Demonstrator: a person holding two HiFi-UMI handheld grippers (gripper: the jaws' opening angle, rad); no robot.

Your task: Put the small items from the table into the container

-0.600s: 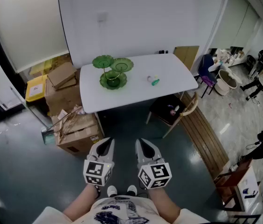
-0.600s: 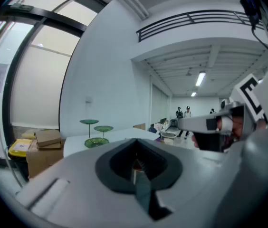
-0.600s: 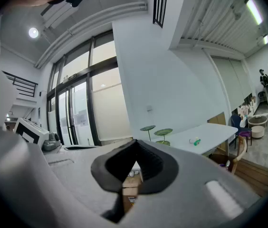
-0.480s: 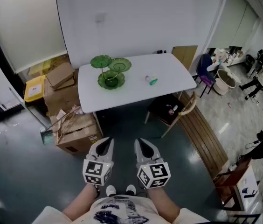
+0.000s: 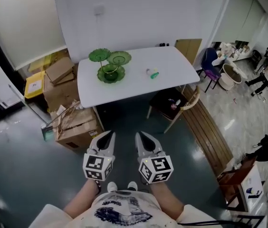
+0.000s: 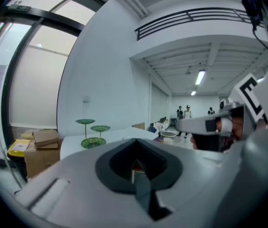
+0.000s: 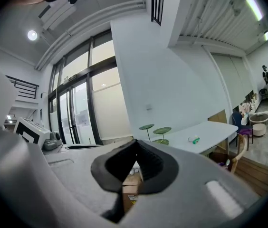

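Distance is the hazard: left gripper [image 5: 109, 135] and right gripper [image 5: 140, 136], both closed and empty, hang well short of the table [image 5: 124, 91], where small items [image 5: 153, 73] lie near the green tiered dish [image 5: 109, 66], so a hurried reach may scatter them.

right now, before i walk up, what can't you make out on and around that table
- Small items: head view, too small and far off to tell what or how many.
- Green tiered dish: head view, too far to see whether its trays hold anything.
- Chair: head view, the table edge cuts off part of its seat.
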